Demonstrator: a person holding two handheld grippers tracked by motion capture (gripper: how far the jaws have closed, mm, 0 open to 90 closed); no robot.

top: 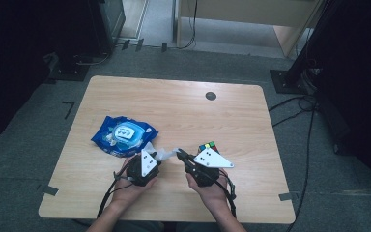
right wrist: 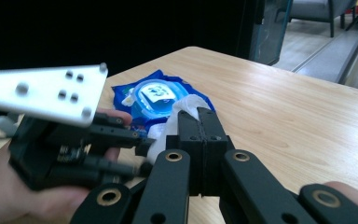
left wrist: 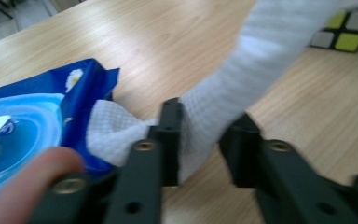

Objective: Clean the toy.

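So on the left of the wooden worktop (top: 174,106) the blue wet-wipe pack (top: 123,135) is lying flat, lid up, just ahead of the left gripper (top: 150,153). A white wipe (left wrist: 242,74) is stretching from the pack's edge across to the right gripper (top: 180,155). In the left gripper view the wipe is running between the jaws, lying against one jaw while the other is standing off it with a gap, so they're sitting fairly narrow around it, not pinching. The right gripper's jaws are pressing flat together and clamping the wipe's far end. Just right of that hand, a colourful puzzle cube (top: 208,147) is sitting on the worktop.
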